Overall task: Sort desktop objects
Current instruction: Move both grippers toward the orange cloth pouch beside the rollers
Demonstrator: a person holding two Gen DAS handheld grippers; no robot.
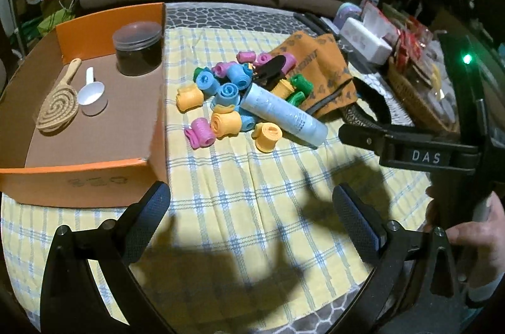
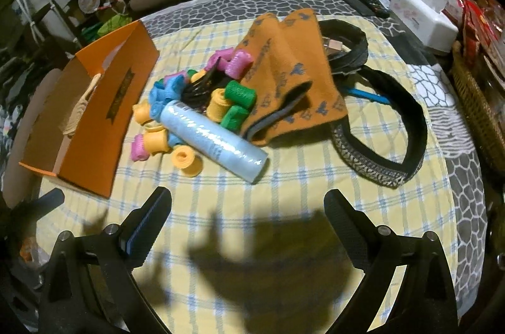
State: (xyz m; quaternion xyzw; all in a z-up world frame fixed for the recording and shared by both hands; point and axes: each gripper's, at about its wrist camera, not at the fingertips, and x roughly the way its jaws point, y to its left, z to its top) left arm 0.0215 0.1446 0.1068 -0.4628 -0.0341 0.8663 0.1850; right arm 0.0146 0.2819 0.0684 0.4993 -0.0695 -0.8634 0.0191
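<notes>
- Both of my grippers hover over bare checked tablecloth (image 2: 284, 176); the left gripper (image 1: 252, 208) stands wide open with nothing between its fingers, and the right gripper (image 2: 247, 209) is likewise spread wide and empty.
- Beyond my left gripper, the orange box (image 1: 94, 176) sits on the cloth's left side, its near corner just beside my left finger (image 1: 151, 208).
- Inside the box I see a dark jar with a clear lid (image 1: 138, 48) at the far right corner, a white scoop (image 1: 91, 96) and a woven-look hairbrush (image 1: 58, 103) lying side by side.
- Centre of the cloth: a heap of hair rollers (image 1: 227, 100) in yellow, blue, pink and green, with a pale blue spray can (image 2: 214, 138) lying on its side across them.
- An orange patterned pouch (image 2: 284, 75) lies open behind the heap, some rollers at its mouth.
- Right of the pouch, black headbands (image 2: 394, 125) curl on the cloth.
- A hand (image 1: 473, 245) grips the right tool at my left view's edge.
</notes>
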